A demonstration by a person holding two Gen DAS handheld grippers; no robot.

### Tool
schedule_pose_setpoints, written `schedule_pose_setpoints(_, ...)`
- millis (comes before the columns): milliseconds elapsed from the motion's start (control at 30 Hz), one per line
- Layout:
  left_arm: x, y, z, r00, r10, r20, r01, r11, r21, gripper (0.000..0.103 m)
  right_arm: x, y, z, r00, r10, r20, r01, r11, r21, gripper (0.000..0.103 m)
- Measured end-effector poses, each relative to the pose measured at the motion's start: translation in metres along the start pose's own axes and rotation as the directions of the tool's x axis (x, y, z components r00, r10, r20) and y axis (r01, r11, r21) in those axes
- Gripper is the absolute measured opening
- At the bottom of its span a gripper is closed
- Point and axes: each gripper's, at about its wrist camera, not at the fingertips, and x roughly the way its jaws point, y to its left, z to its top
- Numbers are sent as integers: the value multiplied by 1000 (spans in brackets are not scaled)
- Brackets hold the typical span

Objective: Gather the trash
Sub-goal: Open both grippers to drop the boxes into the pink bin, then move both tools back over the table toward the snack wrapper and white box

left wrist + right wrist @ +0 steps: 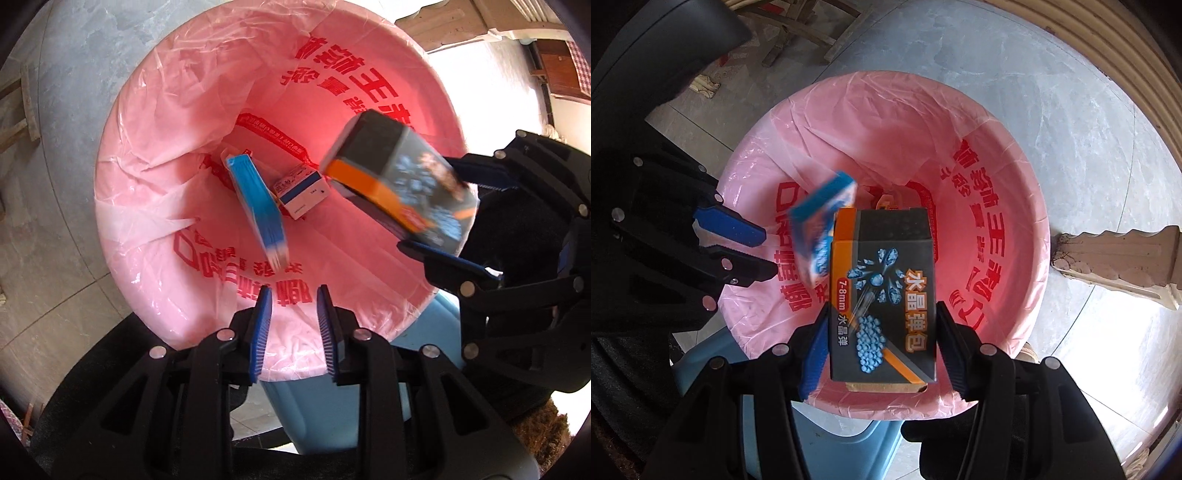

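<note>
Pink-lined bin [1015,177] below both grippers. Right gripper [882,354] points straight down over its near rim, jaws flanking dark box [886,295], contact unclear. Left gripper [293,295] angled steeply down, jaws narrowly parted, empty; blue box [258,199] blurred inside the bin.

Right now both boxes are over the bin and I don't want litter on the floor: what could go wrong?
The dark box, between the right claw's open fingers, hangs near the pink-lined bin's near rim and might clip it. The blue box, blurred below the open left claw, could bounce.
</note>
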Motion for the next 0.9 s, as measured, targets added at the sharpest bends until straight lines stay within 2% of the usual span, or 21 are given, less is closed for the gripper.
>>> schedule_pose_setpoints(33, -1, 0, 0, 1000, 9, 0, -9, 1000, -4, 50, 0, 0, 0, 1000, -1, 3, 1, 1000, 4, 70)
schedule_pose_setpoints(67, -2, 0, 1, 1000, 16, 5, -16, 1000, -6, 54, -1, -1, 1, 1000, -5, 8, 5, 1000, 5, 76)
schedule_pose_setpoints(233, -11, 0, 2, 999, 42, 34, -41, 999, -18, 64, -4, -3, 0, 1000, -8, 13, 8, 1000, 3, 77)
schedule_pose_setpoints(600, -20, -4, 4, 998, 48, 47, -47, 999, -18, 65, -4, -2, 1, 1000, -9, 16, 9, 1000, 3, 77)
schedule_pose_setpoints(900, -26, -7, 3, 994, 81, 73, -80, 997, -11, 66, -12, 3, 0, 999, -21, 39, 21, 1000, 0, 77)
